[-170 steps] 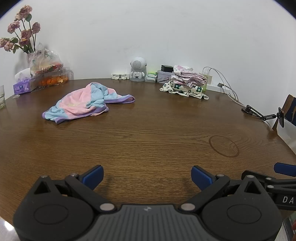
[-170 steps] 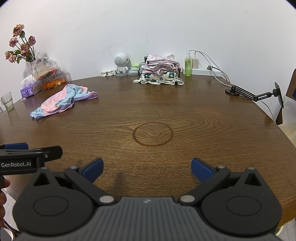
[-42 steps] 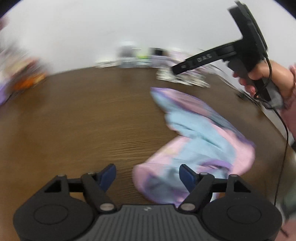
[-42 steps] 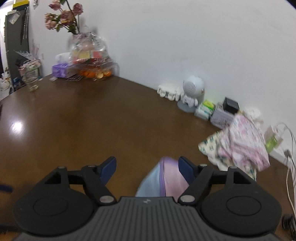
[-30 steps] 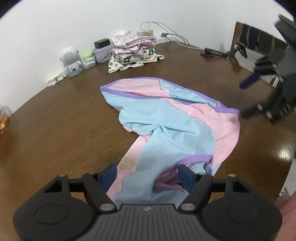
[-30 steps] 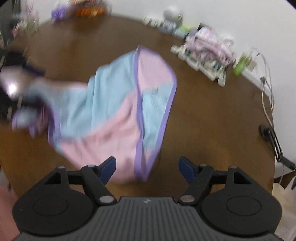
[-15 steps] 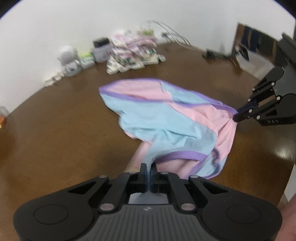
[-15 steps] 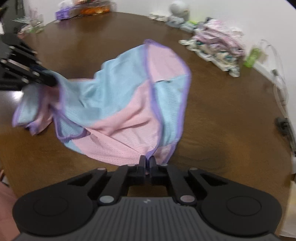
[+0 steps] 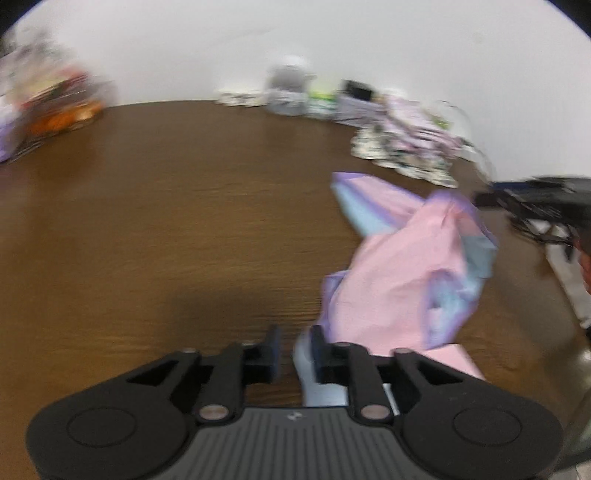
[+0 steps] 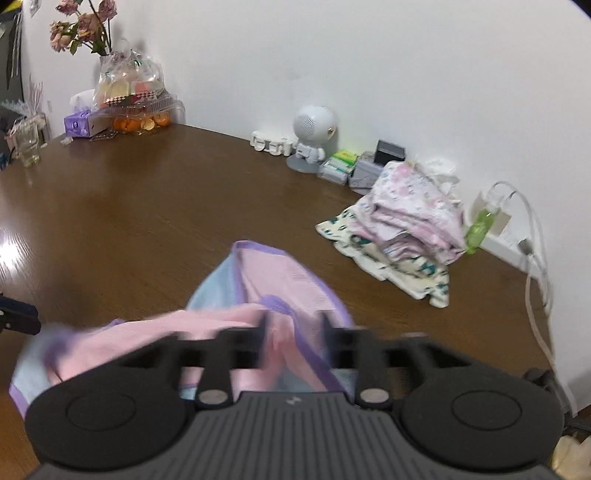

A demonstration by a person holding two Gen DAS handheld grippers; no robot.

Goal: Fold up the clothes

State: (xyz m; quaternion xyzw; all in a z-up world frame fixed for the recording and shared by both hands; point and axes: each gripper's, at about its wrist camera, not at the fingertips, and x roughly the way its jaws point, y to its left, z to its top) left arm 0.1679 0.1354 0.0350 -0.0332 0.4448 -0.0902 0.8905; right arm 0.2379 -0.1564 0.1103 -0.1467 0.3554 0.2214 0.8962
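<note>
A round, dark brown wooden table (image 10: 155, 206) set against a white wall (image 10: 332, 55) is shown. Nearest, the left gripper (image 9: 294, 349) is seen with jaws just parted, a pale blue fold of the pink, blue and purple mesh garment (image 9: 406, 266) lying between them, unpressed. The right gripper (image 10: 293, 336), blurred, is likewise just opened, pink cloth lying loose in its gap. The garment is spread crumpled on the table between both grippers. Farther back, a stack of folded floral clothes (image 10: 410, 218) is placed beside a small white robot figurine (image 10: 314, 129); a vase of dried pink roses (image 10: 88, 29) is seen at the far left.
</note>
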